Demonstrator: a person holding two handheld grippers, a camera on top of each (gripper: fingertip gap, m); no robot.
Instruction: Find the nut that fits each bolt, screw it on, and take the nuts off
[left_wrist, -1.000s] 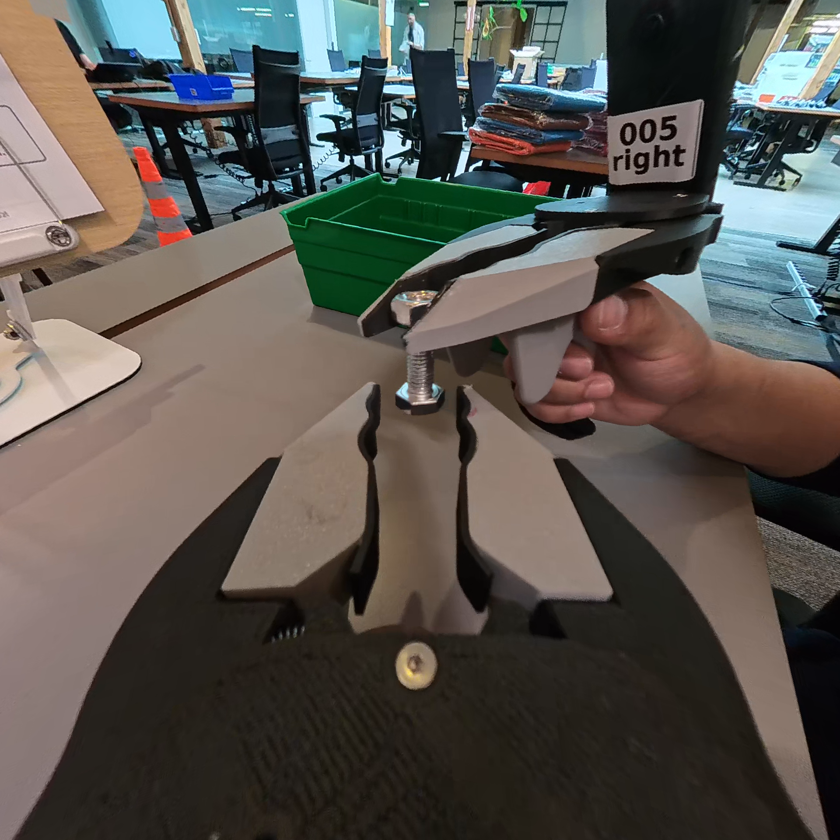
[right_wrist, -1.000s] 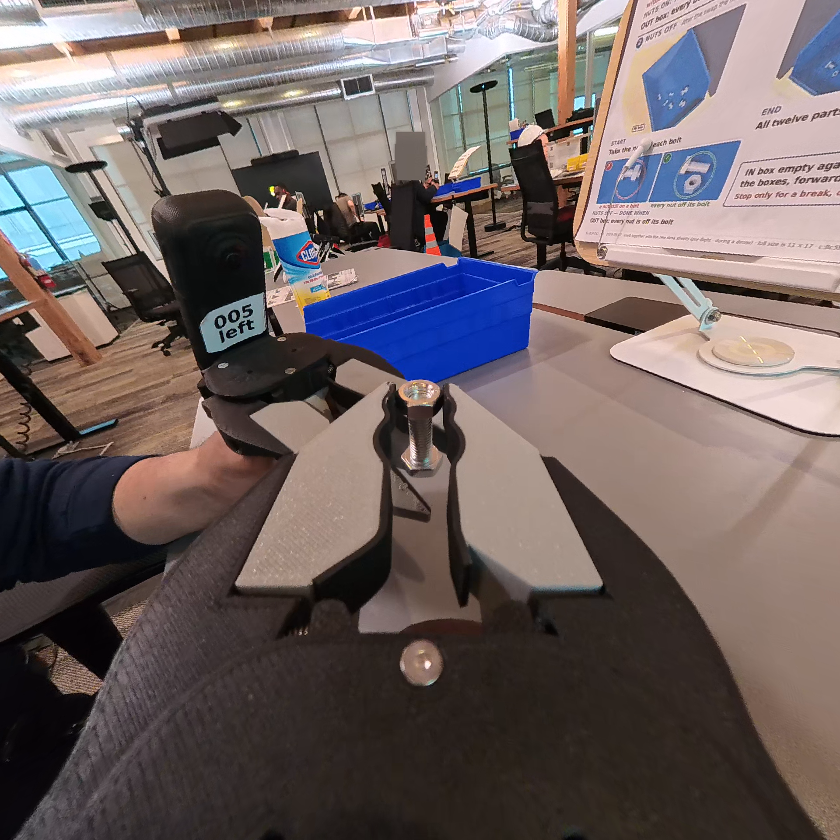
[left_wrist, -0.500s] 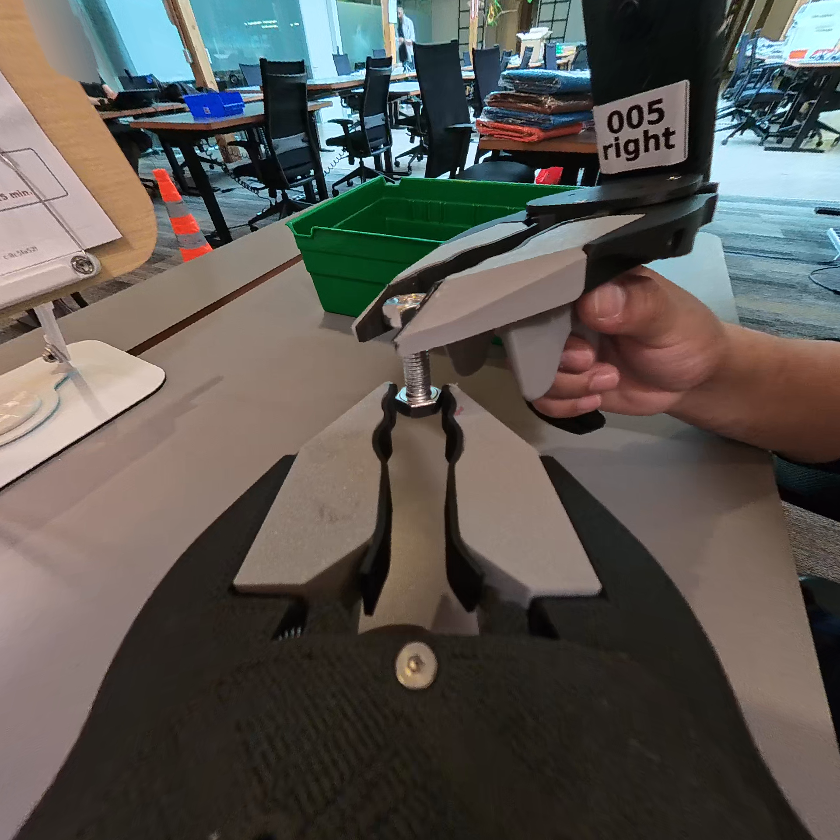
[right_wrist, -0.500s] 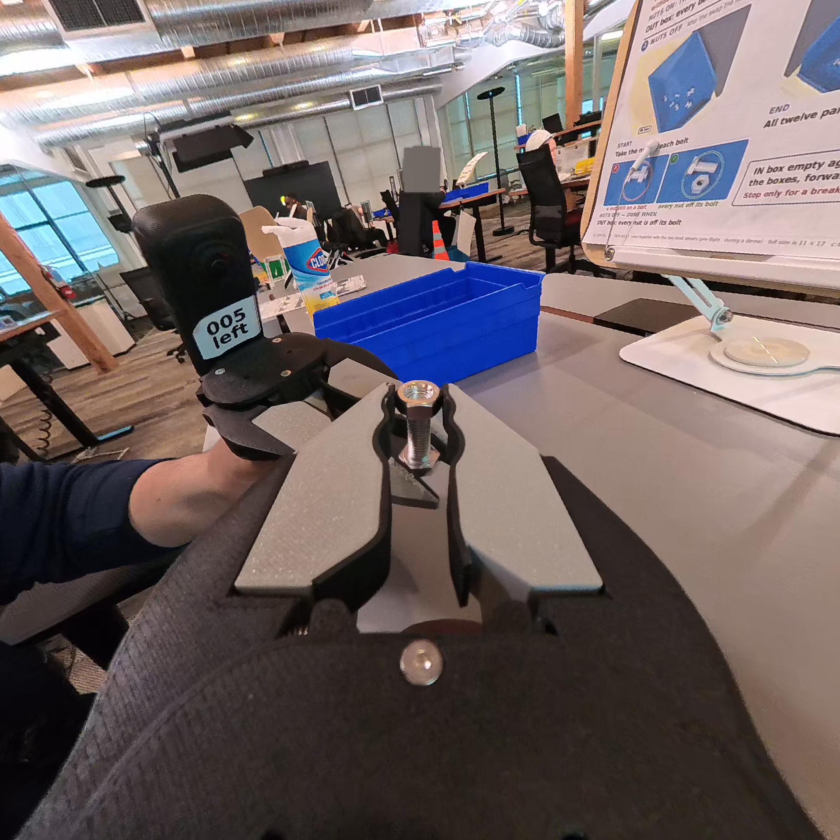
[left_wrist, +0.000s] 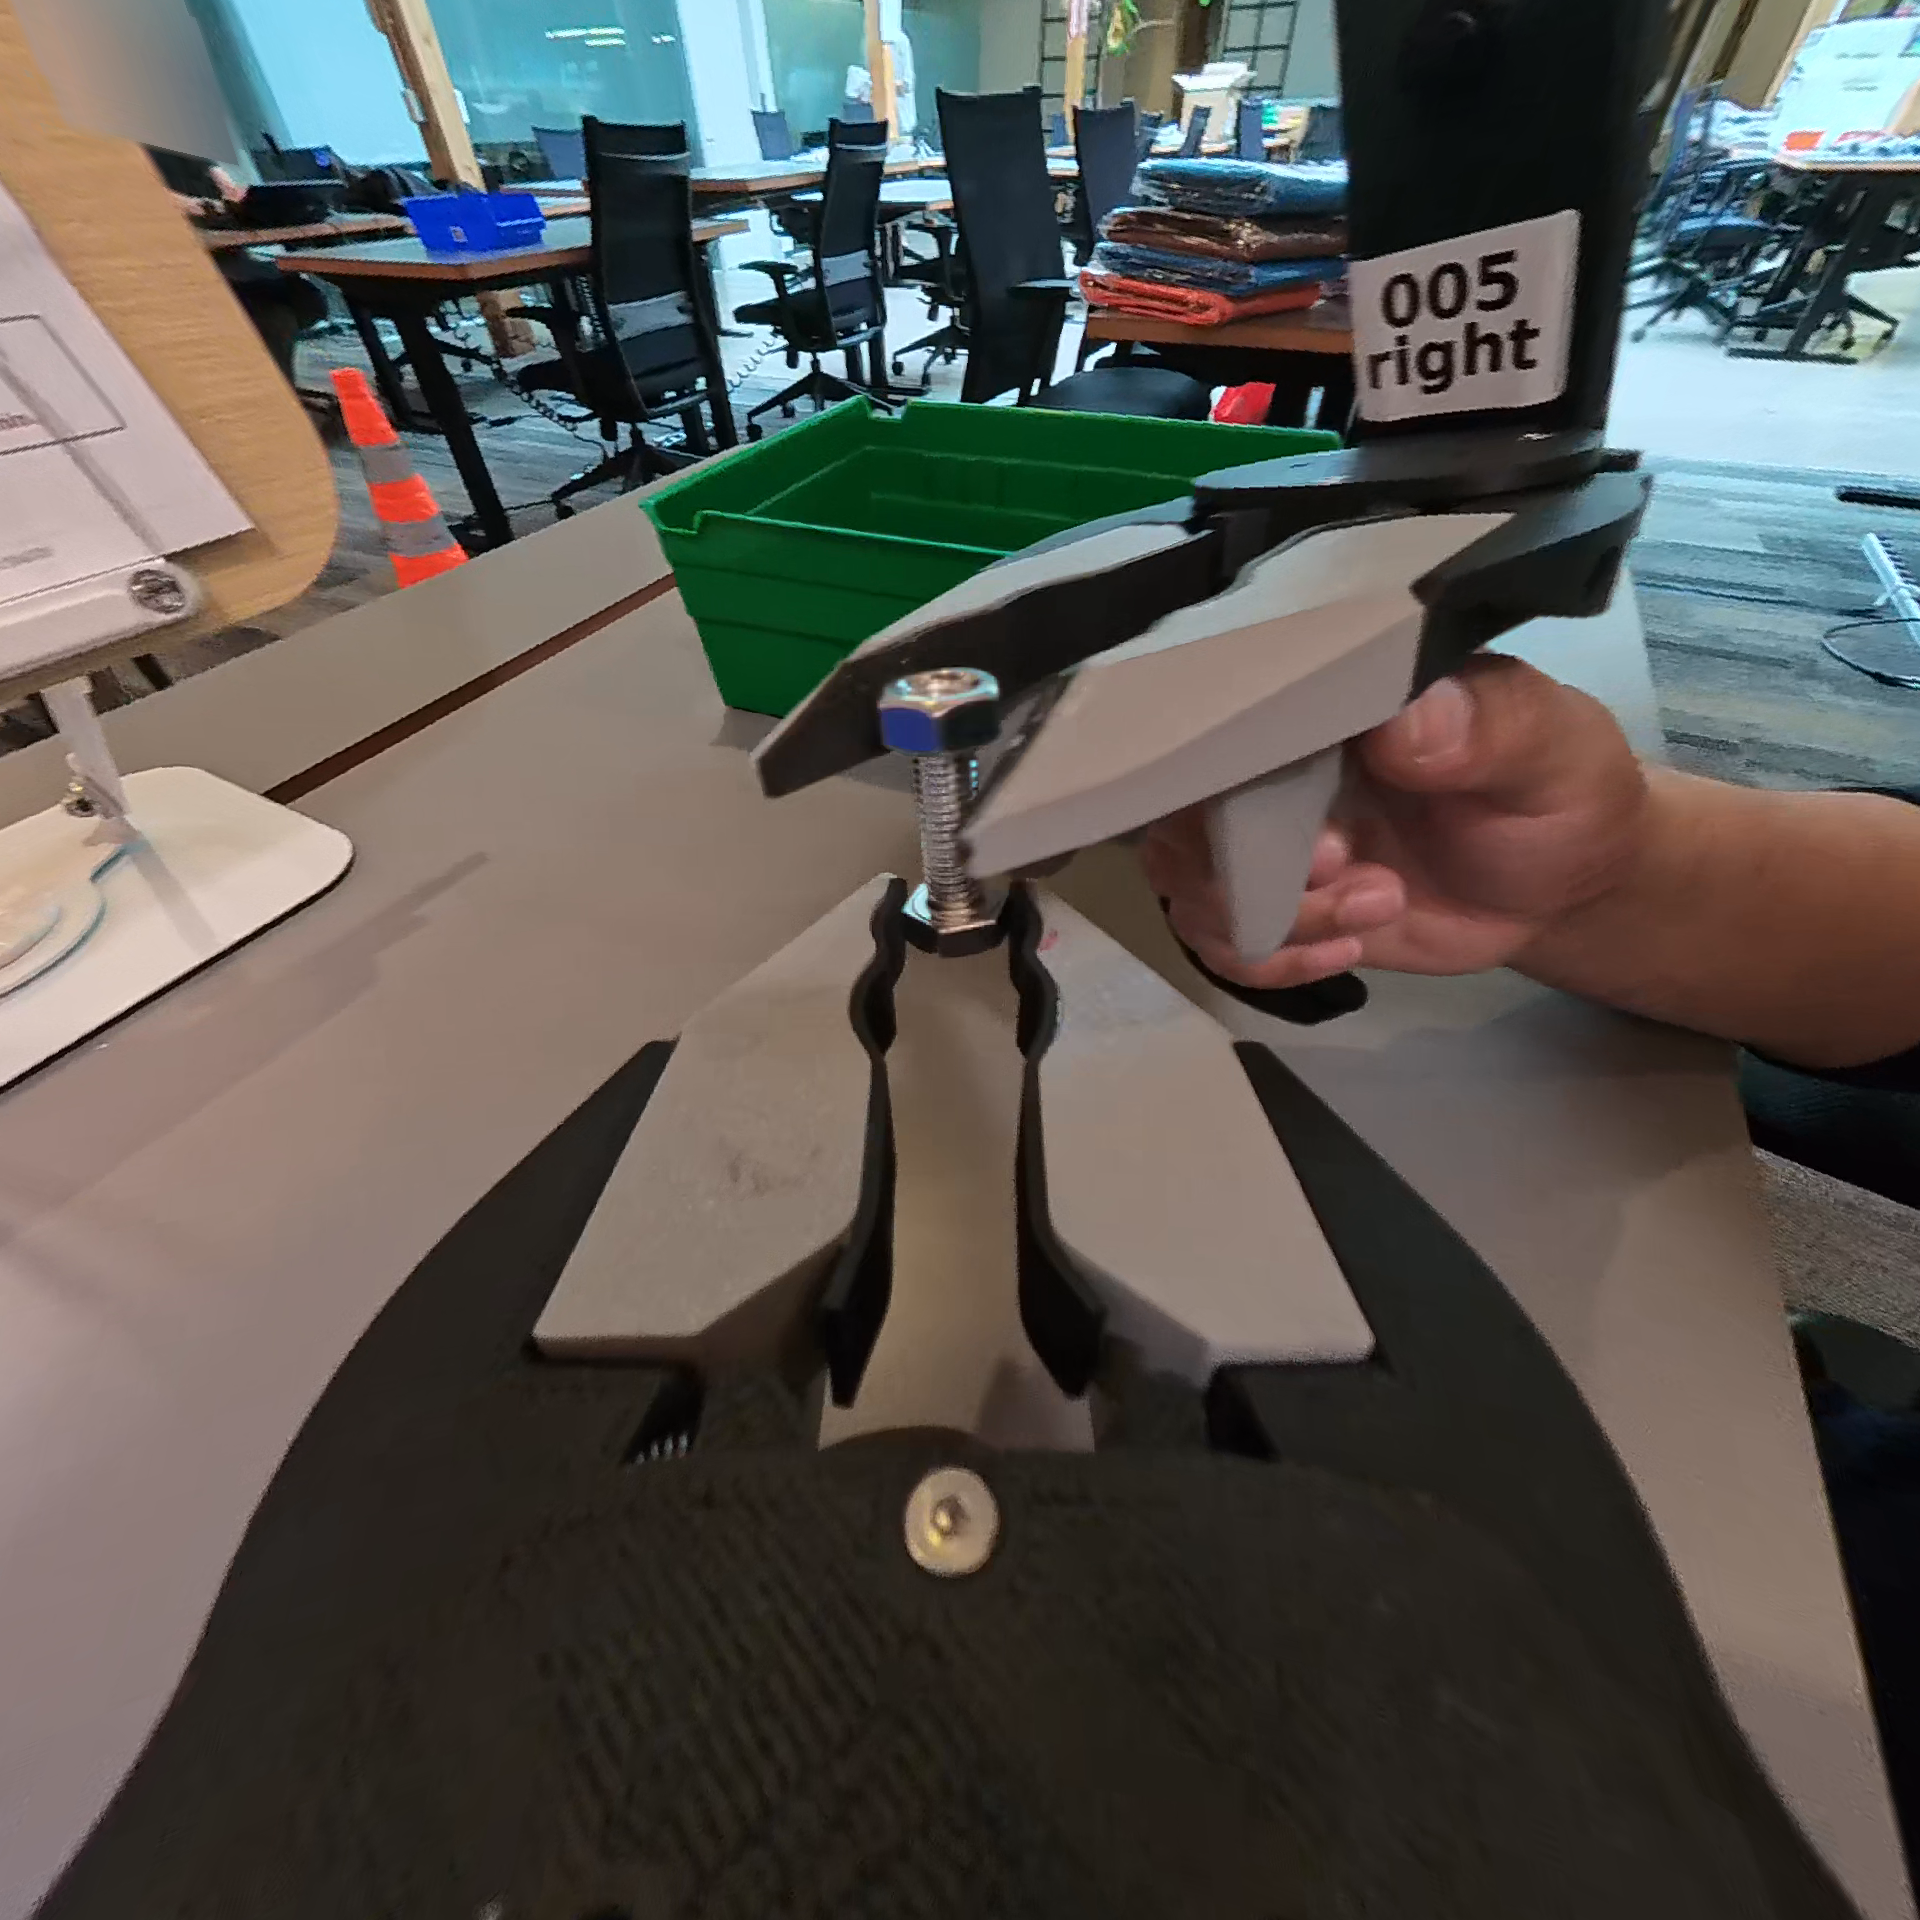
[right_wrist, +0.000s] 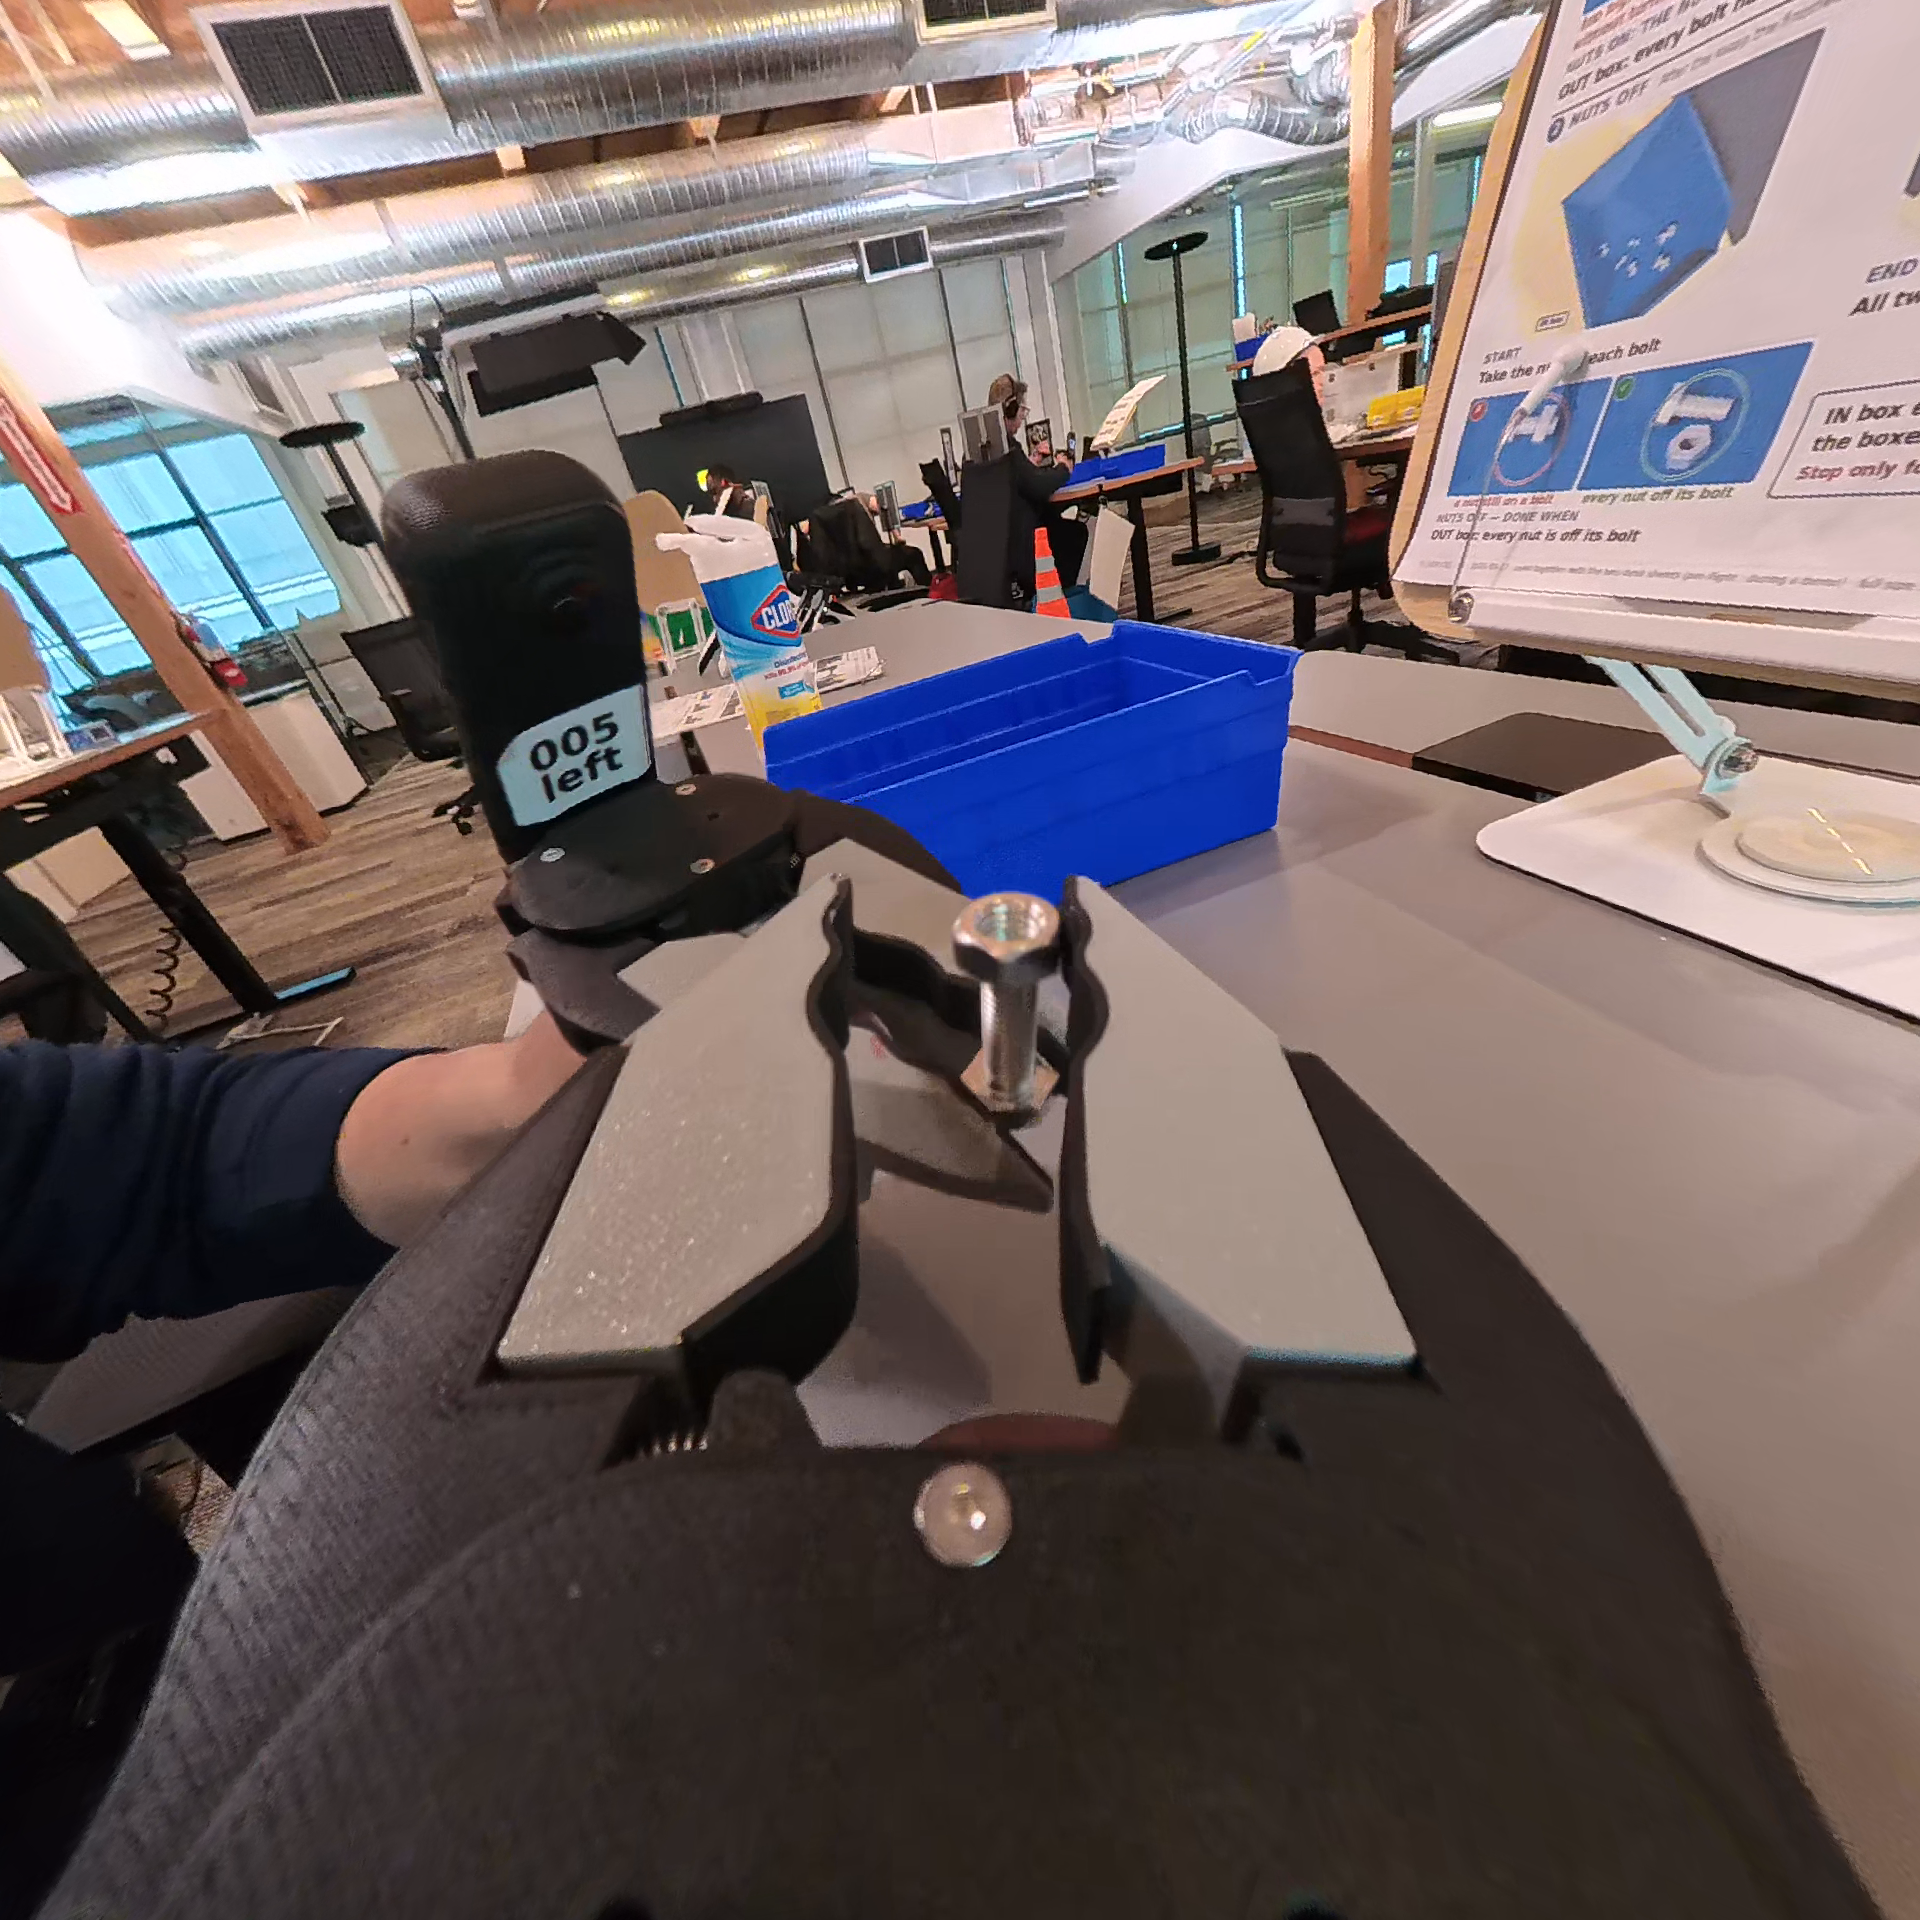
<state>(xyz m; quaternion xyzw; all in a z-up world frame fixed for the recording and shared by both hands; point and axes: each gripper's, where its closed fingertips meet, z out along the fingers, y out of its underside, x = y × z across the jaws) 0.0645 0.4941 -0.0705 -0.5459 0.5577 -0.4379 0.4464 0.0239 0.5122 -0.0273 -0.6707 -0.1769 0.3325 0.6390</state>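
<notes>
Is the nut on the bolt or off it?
On. The nut sits at the top end of the upright bolt, whose head the left tongs pinch; the right tongs are open.

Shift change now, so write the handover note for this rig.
Left gripper: shut on the head of the bolt, which stands upright, head down.
Right gripper: open around the nut.
Nut sits at the thread's tip.
Green bin and blue bin: on the table, contents hidden.
Left: cannot tell if the nut goes on or off; check, then regrip and turn.
</notes>
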